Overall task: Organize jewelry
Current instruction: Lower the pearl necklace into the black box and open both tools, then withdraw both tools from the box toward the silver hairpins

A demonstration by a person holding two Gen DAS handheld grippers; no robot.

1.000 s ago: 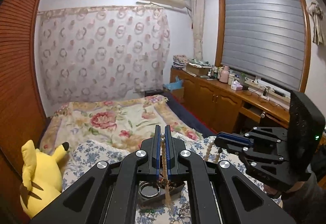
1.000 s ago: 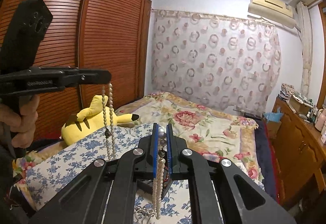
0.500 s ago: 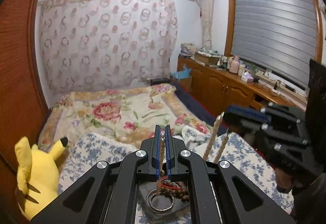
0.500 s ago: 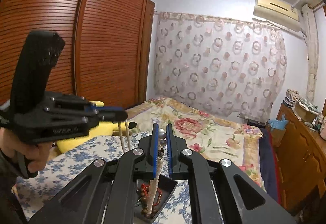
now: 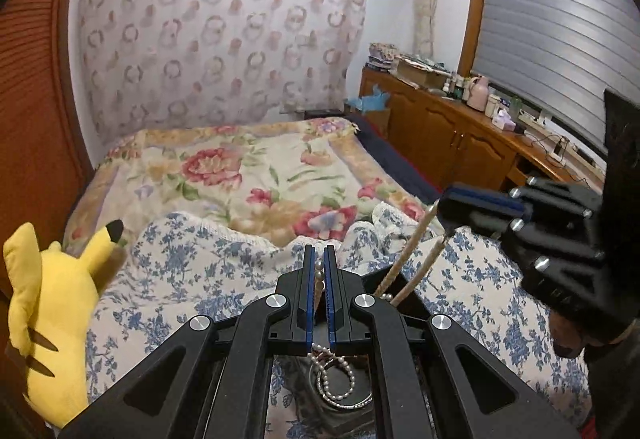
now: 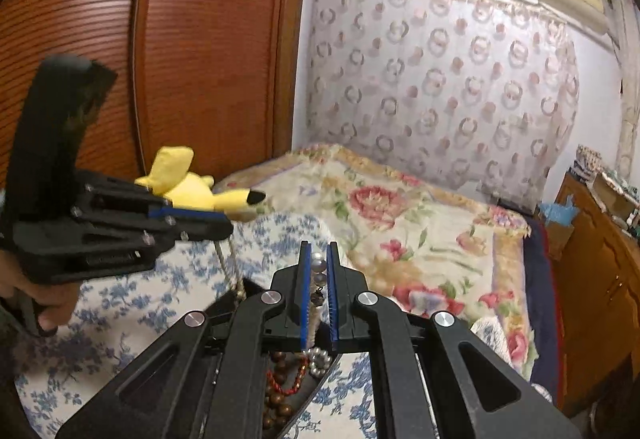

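A bed (image 5: 256,175) w/ a floral quilt fills most of both views; a blue-flowered sheet (image 5: 188,271) is spread over its near end. A yellow plush toy (image 5: 52,323) is seen at the bed's left edge, near the wooden wardrobe (image 6: 180,71).

The left tool (image 5: 319,279) is held above the sheet, its fingers pressed onto a pearl necklace (image 5: 334,375); the strand is pinched between the blue pads and its lower loop is coiled in a dark tray (image 5: 344,415) below, over a metal bangle (image 5: 352,403). The right tool (image 6: 319,275) is likewise clamped on the same necklace, two pearls being visible between its pads. From the left view, two taut lengths of strand are seen running from the right tool down toward the tray. A brown bead bracelet (image 6: 280,395) and a red bead string (image 6: 286,383) are seen in the tray, just beside the pearls.
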